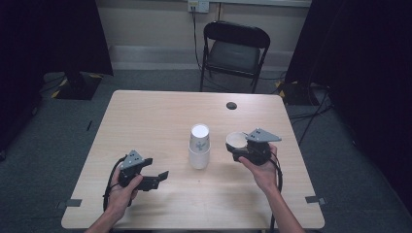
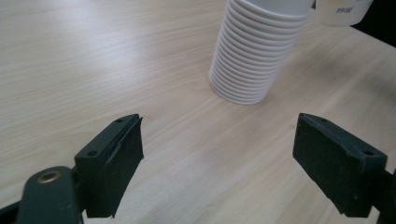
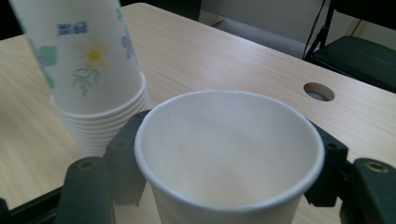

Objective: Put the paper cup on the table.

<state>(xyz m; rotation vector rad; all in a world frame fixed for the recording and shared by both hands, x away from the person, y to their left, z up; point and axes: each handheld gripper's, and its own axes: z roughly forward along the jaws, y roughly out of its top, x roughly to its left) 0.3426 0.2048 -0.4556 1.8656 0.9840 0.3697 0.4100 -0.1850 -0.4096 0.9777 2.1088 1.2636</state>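
A stack of upside-down paper cups (image 1: 199,145) stands at the middle of the wooden table (image 1: 145,111); the top one carries a flower print. My right gripper (image 1: 237,148) is just right of the stack, shut on a single white paper cup (image 1: 236,140) held mouth up. In the right gripper view the jaws clasp that cup (image 3: 229,154) on both sides, with the stack (image 3: 88,70) close behind on the left. My left gripper (image 1: 156,167) rests open near the front left, pointing at the stack (image 2: 247,60), nothing between its fingers (image 2: 112,158).
A round cable hole (image 1: 231,105) sits near the table's far edge. Behind the table stands a black folding chair (image 1: 235,48). Dark curtains flank the room on both sides.
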